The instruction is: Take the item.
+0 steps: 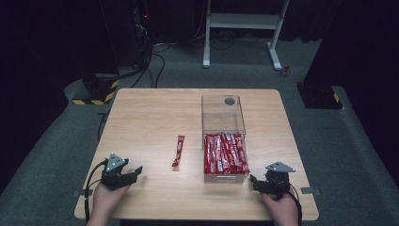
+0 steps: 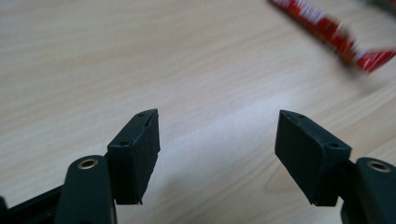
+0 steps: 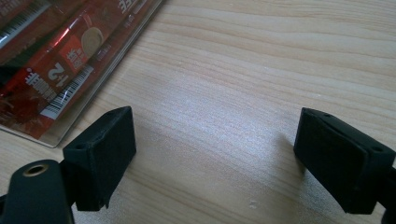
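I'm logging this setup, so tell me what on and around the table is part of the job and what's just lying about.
Part of the job:
- loose red snack stick
- clear box of red snack sticks
- left gripper
- right gripper

Just about:
- white stand
- floor cables

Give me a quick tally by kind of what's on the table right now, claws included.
Loose red snack packet: 1
Clear box with a pile of red packets, too overlapped to count: 1
Claws, left claw and right claw, both open and holding nothing: 2
Total: 4, taking the pile in the box as part of the box
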Tool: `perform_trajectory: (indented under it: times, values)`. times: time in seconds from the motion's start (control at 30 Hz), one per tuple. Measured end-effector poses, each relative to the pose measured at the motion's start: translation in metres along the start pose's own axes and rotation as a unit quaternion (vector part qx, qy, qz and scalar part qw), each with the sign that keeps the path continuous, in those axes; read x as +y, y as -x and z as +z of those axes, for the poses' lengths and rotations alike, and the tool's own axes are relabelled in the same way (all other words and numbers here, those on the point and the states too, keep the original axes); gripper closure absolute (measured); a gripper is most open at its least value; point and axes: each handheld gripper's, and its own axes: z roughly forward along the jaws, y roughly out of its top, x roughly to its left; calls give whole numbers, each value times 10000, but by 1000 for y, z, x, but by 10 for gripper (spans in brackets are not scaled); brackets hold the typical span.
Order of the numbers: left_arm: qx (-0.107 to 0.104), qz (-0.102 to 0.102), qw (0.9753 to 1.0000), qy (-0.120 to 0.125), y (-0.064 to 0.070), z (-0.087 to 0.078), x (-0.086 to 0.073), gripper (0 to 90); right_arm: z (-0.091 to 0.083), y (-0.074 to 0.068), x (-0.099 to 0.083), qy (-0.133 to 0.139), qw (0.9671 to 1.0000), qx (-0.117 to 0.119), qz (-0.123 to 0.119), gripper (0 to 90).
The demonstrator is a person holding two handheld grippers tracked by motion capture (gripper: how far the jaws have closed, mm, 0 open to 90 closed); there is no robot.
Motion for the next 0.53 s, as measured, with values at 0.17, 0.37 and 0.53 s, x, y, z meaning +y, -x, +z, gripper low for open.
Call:
perform_trajectory:
  times: [0.17, 0.37, 0.53]
  values:
    - [115, -32, 9996, -266, -3, -1, -11, 266, 0, 0, 0, 0, 10000, 1, -1, 126]
    - [162, -188, 9995, -203, -2, -7, -23, 148, 0, 0, 0, -2, 10000, 1, 0, 126]
    - [208, -201, 9994, -207, -1, -7, -23, 140, 1, 0, 0, -15, 9999, 65, -97, 99]
